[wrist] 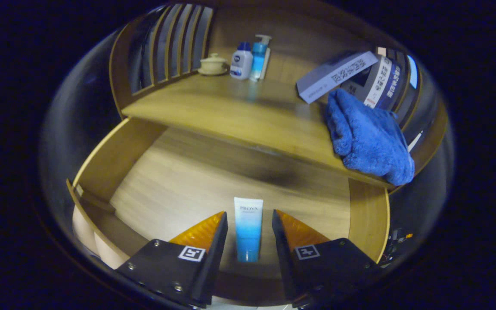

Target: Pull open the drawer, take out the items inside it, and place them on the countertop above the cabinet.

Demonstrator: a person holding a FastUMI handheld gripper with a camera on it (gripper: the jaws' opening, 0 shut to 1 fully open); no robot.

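Claw (249,219) spread wide (touching nothing), tube (248,228) between fingers in drawer (114,150).

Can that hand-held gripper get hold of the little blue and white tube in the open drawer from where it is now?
Probably yes. The hand-held gripper is open, with the tube lying between its fingers on the drawer floor, nothing blocking it.

The drawer (114,159) is pulled open; 1 tube (248,228) lies on its floor. On the countertop (230,112) are set a lidded cup (212,64), 2 bottles (241,60), a blue towel (368,137) and boxes (338,75).

The gripper (250,224) is held with its fingers apart, either side of the tube.
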